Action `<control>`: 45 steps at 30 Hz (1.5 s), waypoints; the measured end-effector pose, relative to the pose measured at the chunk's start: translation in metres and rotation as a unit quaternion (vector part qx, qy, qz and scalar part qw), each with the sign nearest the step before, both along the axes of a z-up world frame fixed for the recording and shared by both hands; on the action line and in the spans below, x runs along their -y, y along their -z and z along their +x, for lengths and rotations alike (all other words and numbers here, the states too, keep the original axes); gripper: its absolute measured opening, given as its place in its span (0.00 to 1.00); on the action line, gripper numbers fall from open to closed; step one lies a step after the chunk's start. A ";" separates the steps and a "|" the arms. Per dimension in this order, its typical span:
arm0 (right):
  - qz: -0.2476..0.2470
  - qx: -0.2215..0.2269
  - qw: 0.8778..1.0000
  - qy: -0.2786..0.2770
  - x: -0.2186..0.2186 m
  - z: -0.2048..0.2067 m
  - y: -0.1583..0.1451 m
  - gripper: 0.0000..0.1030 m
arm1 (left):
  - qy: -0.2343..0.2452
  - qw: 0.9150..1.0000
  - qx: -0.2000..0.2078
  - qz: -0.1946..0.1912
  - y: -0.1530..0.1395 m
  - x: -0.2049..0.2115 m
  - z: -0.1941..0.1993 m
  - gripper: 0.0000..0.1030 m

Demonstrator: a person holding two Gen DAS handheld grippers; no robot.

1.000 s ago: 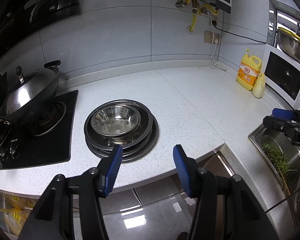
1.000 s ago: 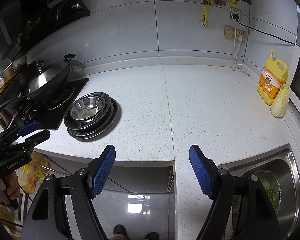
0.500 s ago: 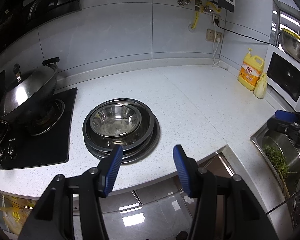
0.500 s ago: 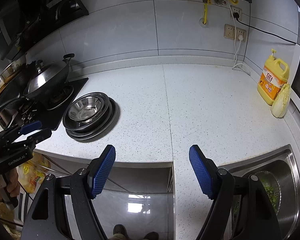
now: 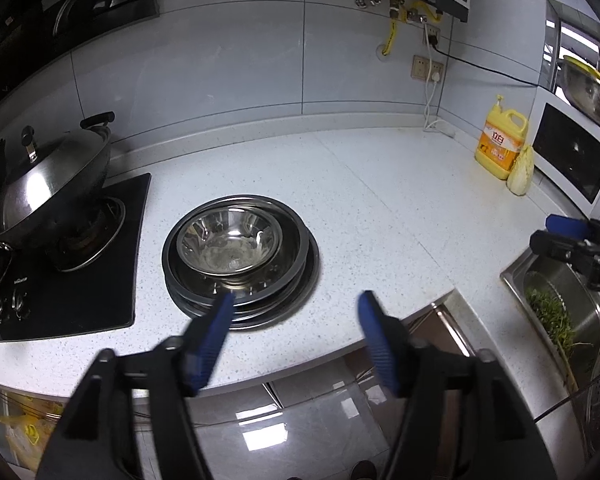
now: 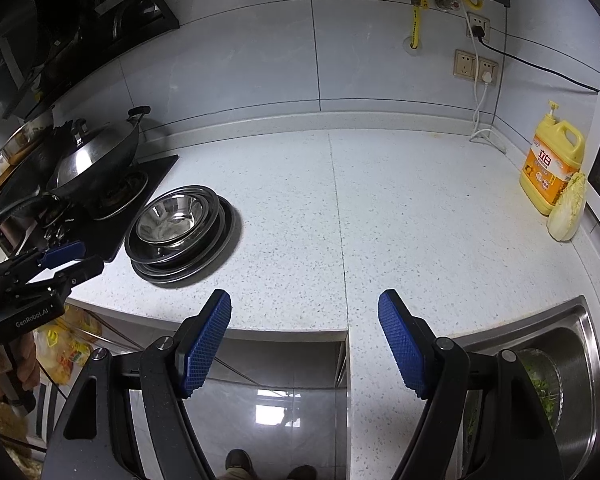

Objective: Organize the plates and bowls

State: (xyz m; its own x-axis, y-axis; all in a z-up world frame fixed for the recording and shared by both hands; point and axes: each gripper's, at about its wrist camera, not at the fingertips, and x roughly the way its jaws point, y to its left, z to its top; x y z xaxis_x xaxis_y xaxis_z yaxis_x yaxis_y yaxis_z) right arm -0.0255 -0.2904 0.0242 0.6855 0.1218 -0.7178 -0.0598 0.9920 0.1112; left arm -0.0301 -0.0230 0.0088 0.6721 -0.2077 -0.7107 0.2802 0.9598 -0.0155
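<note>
A stack of steel plates [image 5: 296,280] [image 6: 220,248] sits on the white counter beside the stove, with a steel bowl [image 5: 228,240] [image 6: 168,220] nested on top. My left gripper [image 5: 294,304] hovers just in front of the stack, its jaws opening with nothing between them; its left fingertip overlaps the stack's near rim in the left wrist view. My right gripper [image 6: 304,300] stands open and empty over the counter's front edge, well right of the stack. Each gripper shows at the edge of the other's view: the left gripper [image 6: 66,260] and the right gripper [image 5: 560,236].
A lidded wok [image 5: 48,188] rests on the black hob [image 5: 80,292] left of the stack. A yellow detergent jug [image 6: 552,168] and a cabbage [image 6: 566,208] stand at the far right by a microwave [image 5: 572,164]. A sink [image 6: 556,364] with greens lies at the right front.
My left gripper's jaws have spread wider apart. The view from the left wrist has drawn back a little from the stack. The right gripper has not moved.
</note>
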 end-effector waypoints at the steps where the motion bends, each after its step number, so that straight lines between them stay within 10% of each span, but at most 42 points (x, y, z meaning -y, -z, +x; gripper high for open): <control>1: 0.000 0.000 1.000 0.000 0.000 0.001 0.000 0.69 | 0.001 1.000 0.001 -0.001 0.000 0.000 0.000 0.63; 45: -0.007 -0.002 1.000 -0.016 -0.009 0.005 0.003 0.69 | -0.028 0.998 0.045 0.022 -0.012 0.002 -0.007 0.64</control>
